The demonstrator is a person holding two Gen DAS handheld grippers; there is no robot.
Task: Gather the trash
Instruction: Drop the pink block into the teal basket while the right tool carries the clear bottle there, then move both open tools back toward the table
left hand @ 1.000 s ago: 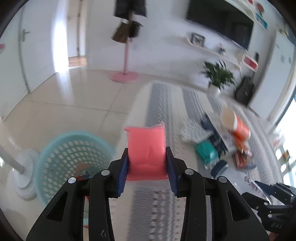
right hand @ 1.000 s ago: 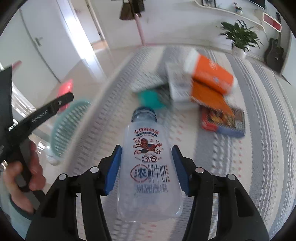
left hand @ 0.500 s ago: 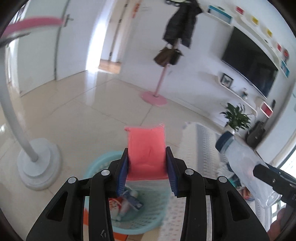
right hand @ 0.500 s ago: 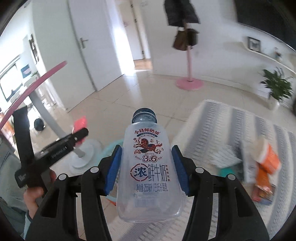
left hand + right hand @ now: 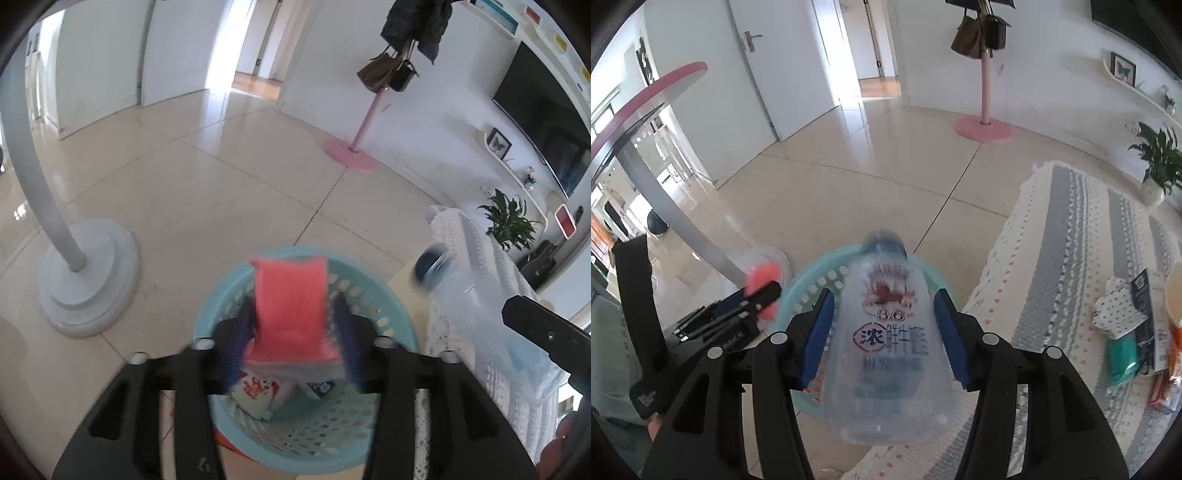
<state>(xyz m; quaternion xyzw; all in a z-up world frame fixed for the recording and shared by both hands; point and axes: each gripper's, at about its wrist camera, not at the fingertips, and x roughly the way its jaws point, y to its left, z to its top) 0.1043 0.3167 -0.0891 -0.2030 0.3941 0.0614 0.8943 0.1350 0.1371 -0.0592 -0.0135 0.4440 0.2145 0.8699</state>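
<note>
Left claw [image 5: 291,332] spread round pink packet [image 5: 290,310], right claw [image 5: 882,332] likewise round bottle [image 5: 890,343] — wrappers [image 5: 258,393] in basket [image 5: 384,299].

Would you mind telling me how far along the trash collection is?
Some wrappers already lie in the teal basket. In hand above it: a red packet between the left gripper fingers and a milk bottle in the right gripper. Litter on the rug remains.
</note>
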